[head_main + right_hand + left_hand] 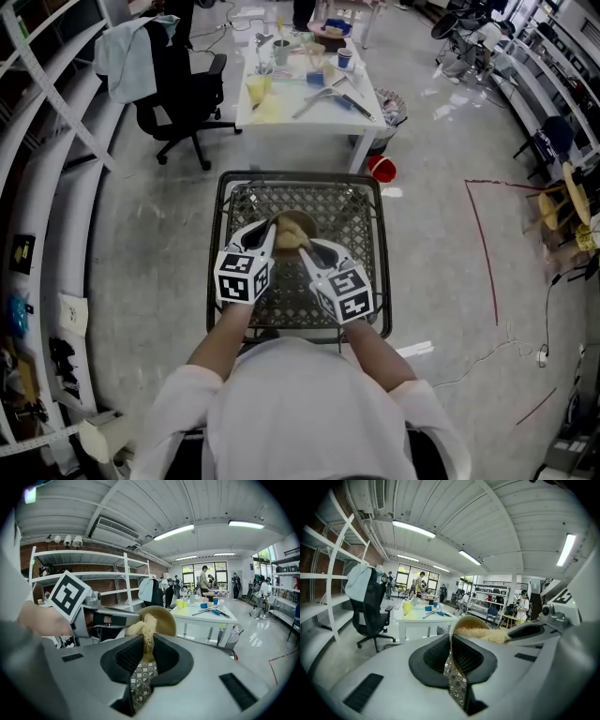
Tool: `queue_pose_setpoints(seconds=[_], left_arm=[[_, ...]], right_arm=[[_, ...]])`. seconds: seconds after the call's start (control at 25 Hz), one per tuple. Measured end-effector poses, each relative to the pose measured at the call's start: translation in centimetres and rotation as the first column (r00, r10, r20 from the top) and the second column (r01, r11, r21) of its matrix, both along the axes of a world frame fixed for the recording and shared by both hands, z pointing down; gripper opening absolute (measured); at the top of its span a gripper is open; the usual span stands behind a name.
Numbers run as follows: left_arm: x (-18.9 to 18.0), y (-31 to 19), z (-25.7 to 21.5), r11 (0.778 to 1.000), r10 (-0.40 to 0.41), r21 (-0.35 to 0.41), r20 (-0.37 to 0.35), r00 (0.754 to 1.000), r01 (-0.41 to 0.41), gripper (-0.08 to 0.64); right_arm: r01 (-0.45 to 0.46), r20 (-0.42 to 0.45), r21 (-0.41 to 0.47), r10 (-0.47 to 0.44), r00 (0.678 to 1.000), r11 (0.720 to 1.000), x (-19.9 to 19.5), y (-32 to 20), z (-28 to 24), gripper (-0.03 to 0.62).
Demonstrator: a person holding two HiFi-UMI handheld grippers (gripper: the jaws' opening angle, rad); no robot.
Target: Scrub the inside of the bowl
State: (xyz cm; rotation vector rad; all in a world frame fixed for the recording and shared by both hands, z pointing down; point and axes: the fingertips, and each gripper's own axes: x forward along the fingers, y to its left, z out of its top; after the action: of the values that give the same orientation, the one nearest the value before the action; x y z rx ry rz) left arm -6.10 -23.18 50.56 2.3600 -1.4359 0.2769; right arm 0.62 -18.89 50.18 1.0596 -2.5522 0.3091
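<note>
The bowl (164,616) is sitting tipped on its side over the middle of the mesh bench (352,211). It is being held there by the left gripper (451,645), whose fingers (431,656) are pinching the rim, one inside the wall and one outside. Being round, the bowl has no long axis of its own. What matters is that its mouth is facing right and near, straight at the right gripper (146,645), while its base is pointing left and far. The right gripper's fingers (166,657) are pressing together on the tail of a fibrous scrubber (140,626). The scrubber's long axis is running from those fingers far and slightly left into the bowl, where its loose head is lying against the inner wall, close beside the left fingers. So the surface to be scrubbed is lying directly ahead of the right fingers, and the right hand is the one placed to work while the left is steadying. The coming stroke is probably calling for a sweep round the wall rather than a push along the bowl's axis, which would be straining the left pinch. Whether the bowl's lower edge is touching the mesh cannot be told.
</note>
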Motion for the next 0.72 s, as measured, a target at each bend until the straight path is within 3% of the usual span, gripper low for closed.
queue_pose_setpoints(seconds=[0.32,0.72], left_arm=[[-0.6,0.1,0.2,1.0,-0.011,-0.002,-0.007,1.0,0.011,0.048],[-1.2,-1.6,0.0,1.0,-0.031,-0.005,-0.025,0.999,0.031,0.048]], right_arm=[[-0.104,-0.024,0.019,0.104,0.994,0.994,3.2,-1.4,-0.2,0.069],[-0.027,0.033,-0.046,0.029,0.999,0.999,0.3,1.4,0.9,0.069]])
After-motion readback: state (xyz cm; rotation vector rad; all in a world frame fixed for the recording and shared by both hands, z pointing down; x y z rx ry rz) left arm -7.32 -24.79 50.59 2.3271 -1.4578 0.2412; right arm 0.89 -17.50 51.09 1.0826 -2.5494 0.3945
